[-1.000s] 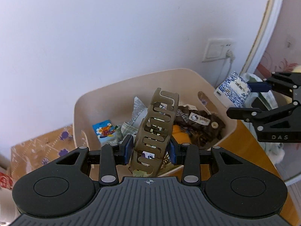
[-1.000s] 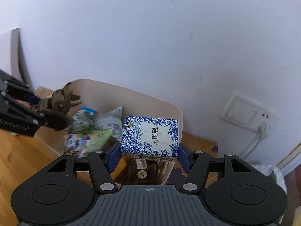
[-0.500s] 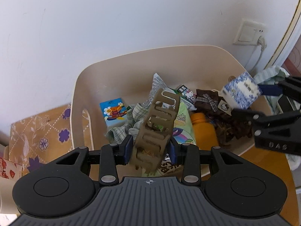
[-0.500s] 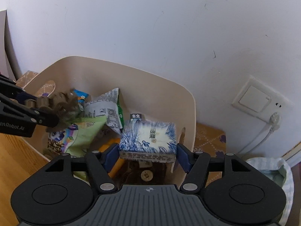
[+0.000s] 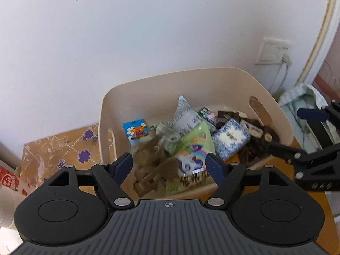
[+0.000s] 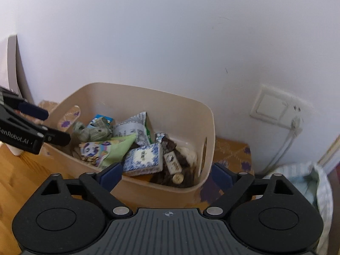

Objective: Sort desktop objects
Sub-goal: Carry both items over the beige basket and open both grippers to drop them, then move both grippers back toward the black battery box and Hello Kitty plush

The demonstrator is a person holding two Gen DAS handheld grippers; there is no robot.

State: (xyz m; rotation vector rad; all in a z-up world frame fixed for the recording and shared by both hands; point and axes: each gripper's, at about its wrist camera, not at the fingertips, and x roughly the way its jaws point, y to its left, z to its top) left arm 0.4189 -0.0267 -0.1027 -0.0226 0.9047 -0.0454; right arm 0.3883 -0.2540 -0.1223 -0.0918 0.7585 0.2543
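Fingers spread wide on the left gripper (image 5: pixel 169 164), nothing pinched between the blue pads (image 5: pixel 124 165). Just beyond them the brown hair claw (image 5: pixel 148 170) shows as a blur over the near-left corner of the beige basket (image 5: pixel 161 78); whether it rests on the pile or hangs in the air, I cannot tell. Beside it lies a green cartoon snack bag (image 5: pixel 192 155), and past that a silver-grey packet (image 5: pixel 184 116) and a small blue card with a flower print (image 5: pixel 136 130) against the left wall.

Over on the right side, the right gripper (image 6: pixel 163 175) is splayed open too, its fingers (image 6: pixel 110 175) holding nothing. Right ahead of them the blue-and-white tissue pack (image 6: pixel 144 159) lies tilted inside the basket, at its near edge, touching a dark brown fabric piece with a white label (image 6: pixel 175 164) on its right. In the left wrist view the same tissue pack (image 5: pixel 230 137) lies just right of the green bag.

Basket sits on the wooden table (image 6: pixel 12 182), close to the white wall (image 6: pixel 170 31). Beyond its right side a patterned brown cloth (image 6: pixel 233 155) covers the surface, a bundle of pale checked fabric (image 6: pixel 314 182) sits farther right, and a wall socket (image 6: pixel 274 108) with a plugged cable is mounted above.
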